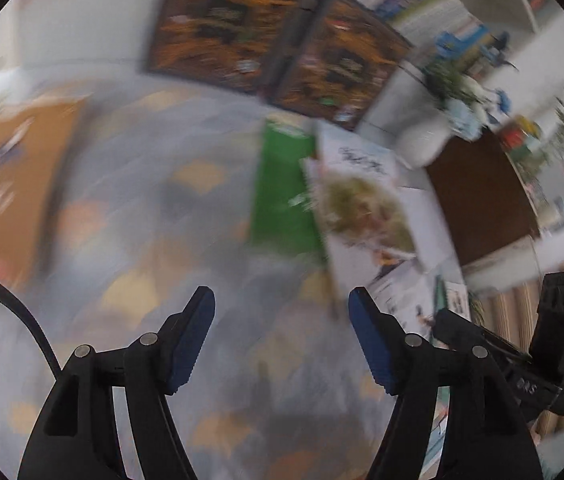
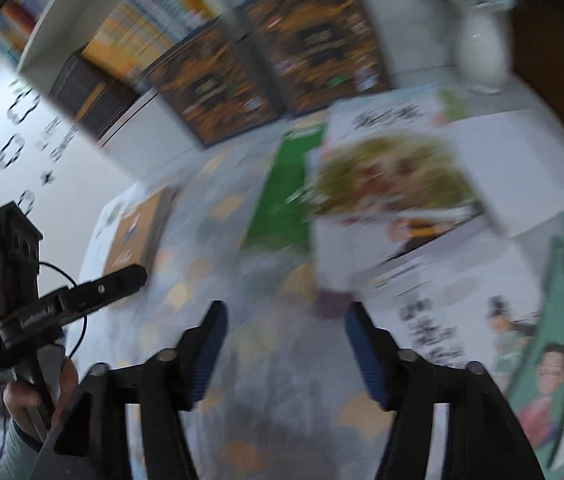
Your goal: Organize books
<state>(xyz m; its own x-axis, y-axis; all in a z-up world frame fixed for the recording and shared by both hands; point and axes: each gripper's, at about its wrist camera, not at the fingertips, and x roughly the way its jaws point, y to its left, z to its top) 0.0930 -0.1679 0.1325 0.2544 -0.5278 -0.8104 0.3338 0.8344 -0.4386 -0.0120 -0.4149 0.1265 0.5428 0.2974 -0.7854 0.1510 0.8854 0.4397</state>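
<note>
Both views are blurred. Two dark orange-patterned books (image 1: 282,48) (image 2: 266,64) stand upright against the white wall at the back of the table. A green book (image 1: 282,188) (image 2: 282,196) lies flat, partly under a white book with a food picture (image 1: 366,204) (image 2: 390,176). More illustrated books (image 2: 482,320) lie at the right. An orange book (image 1: 14,184) (image 2: 134,228) lies at the left. My left gripper (image 1: 282,336) hangs open above the patterned tablecloth (image 1: 170,240), nothing between its fingers. My right gripper (image 2: 286,340) is open too, empty, with the left gripper's body (image 2: 62,304) to its left.
A shelf of upright books (image 2: 154,12) runs along the back left. A white vase with flowers (image 2: 478,48) stands at the back right, next to a brown panel (image 1: 478,196). A hand (image 2: 34,400) holds the left gripper.
</note>
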